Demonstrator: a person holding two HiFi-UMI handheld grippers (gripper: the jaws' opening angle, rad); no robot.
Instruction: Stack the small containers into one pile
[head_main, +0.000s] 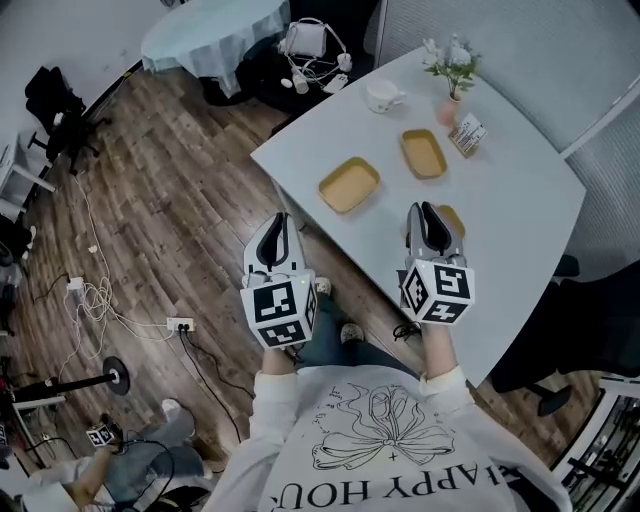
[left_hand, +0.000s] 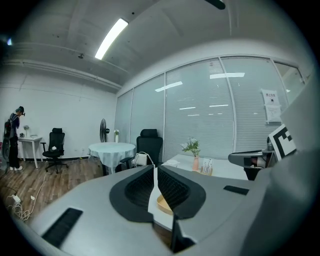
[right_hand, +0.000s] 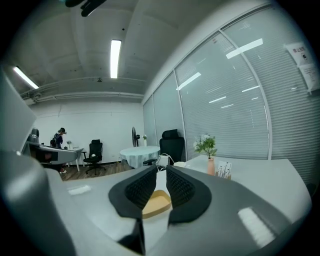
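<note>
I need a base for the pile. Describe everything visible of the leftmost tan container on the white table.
The tan container is a shallow, rounded-rectangular tray with a raised rim and a matte finish, perhaps plastic. It is empty and lies flat, open side up, turned diagonally on the white table near its left edge. It stands apart from the second container; only the table touches it.

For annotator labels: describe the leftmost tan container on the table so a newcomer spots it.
Find the white table in the head view. Three shallow tan containers lie on it; the leftmost container is nearest the table's left edge, by the wood floor. The second container sits nearer the flower vase, and the third container is half hidden behind the right hand-held gripper.
</note>
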